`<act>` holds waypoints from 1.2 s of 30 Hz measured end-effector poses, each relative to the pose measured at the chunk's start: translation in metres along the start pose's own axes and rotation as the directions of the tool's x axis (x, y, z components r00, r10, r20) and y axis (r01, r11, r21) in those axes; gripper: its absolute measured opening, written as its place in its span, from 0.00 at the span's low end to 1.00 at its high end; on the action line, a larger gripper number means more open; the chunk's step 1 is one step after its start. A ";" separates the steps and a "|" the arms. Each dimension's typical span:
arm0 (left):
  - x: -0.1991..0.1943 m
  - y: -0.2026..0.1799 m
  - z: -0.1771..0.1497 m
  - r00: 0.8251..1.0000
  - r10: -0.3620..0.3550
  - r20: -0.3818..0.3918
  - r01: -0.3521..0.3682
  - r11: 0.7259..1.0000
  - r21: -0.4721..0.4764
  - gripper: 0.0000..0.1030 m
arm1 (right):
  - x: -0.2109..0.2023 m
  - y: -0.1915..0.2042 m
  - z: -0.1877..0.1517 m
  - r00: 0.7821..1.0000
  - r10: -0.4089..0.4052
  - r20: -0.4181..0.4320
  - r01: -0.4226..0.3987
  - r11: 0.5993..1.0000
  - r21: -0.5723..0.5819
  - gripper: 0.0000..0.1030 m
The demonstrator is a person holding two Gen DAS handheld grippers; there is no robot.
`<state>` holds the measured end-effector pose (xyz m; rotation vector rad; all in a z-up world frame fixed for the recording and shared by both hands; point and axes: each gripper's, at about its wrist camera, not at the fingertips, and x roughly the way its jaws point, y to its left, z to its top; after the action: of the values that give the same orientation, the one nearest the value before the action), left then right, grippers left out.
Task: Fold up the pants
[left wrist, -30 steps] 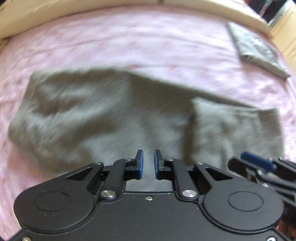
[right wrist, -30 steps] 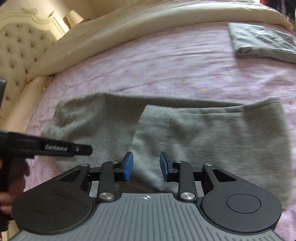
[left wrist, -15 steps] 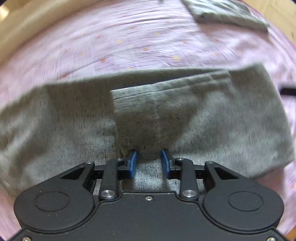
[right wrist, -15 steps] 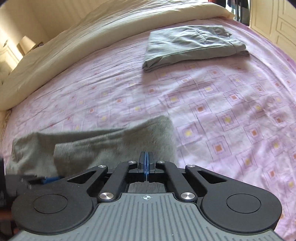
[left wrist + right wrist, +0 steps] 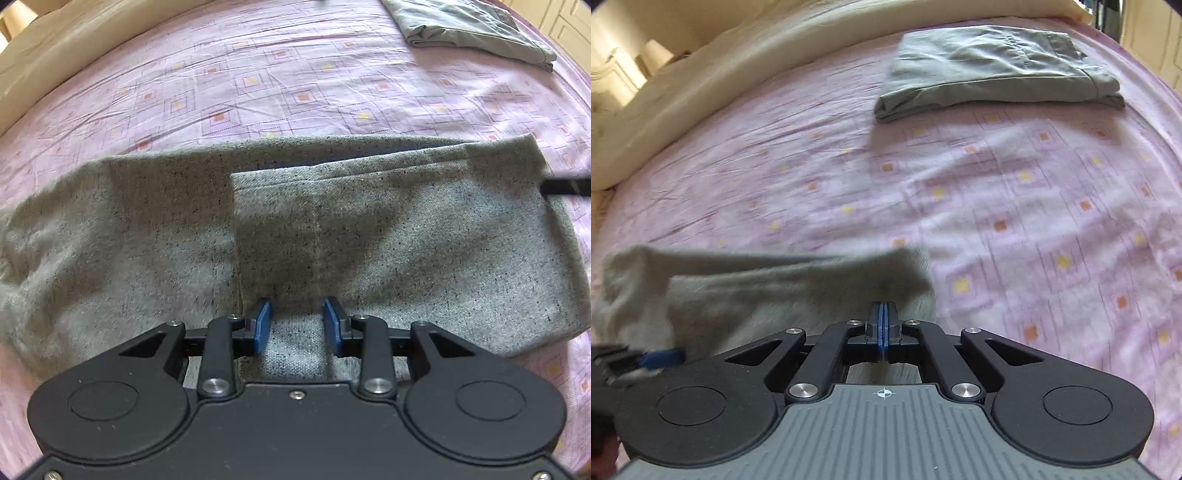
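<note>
Grey knit pants [image 5: 369, 236] lie flat on the pink patterned bed sheet [image 5: 295, 81], their right part folded over to the left so that a doubled layer covers the right half. My left gripper [image 5: 297, 325] is open, its blue pads straddling the near edge of the folded layer by its left corner. In the right wrist view the pants [image 5: 757, 291] lie at the lower left. My right gripper [image 5: 882, 325] is shut with its pads together, right at the pants' right end; no cloth shows between the pads.
A second pair of grey-green pants [image 5: 993, 70], folded, lies at the far right of the bed and shows in the left wrist view too [image 5: 469, 29]. A cream duvet [image 5: 701, 92] runs along the far side. The left gripper's tip [image 5: 646, 363] enters at lower left.
My left gripper swung right to the folded layer's near edge and opened wider. My right gripper closed and turned toward the pants' right end.
</note>
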<state>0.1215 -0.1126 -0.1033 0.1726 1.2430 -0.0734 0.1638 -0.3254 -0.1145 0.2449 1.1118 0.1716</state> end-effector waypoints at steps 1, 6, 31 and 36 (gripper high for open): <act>-0.003 0.001 -0.002 1.000 -0.001 -0.003 0.001 1.000 -0.016 0.41 | -0.010 0.001 -0.009 1.000 0.021 -0.009 -0.021 1.000 -0.004 0.01; -0.009 0.006 -0.024 0.999 0.005 -0.045 -0.009 0.997 -0.081 0.46 | -0.022 0.009 -0.061 0.995 0.012 -0.099 -0.019 0.998 -0.065 0.01; -0.066 0.186 -0.121 0.991 0.123 -0.058 -0.134 0.954 -0.268 0.66 | -0.026 0.175 -0.092 0.968 0.226 -0.104 -0.243 0.951 -0.192 0.04; -0.057 0.243 -0.107 0.995 0.101 -0.027 -0.105 0.959 -0.264 0.68 | -0.002 0.229 -0.103 0.972 0.198 -0.124 -0.214 0.967 -0.141 0.04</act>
<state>0.0395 0.1427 -0.0608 0.0046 1.2421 0.1846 0.0668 -0.0952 -0.0923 0.2153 1.1741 0.4591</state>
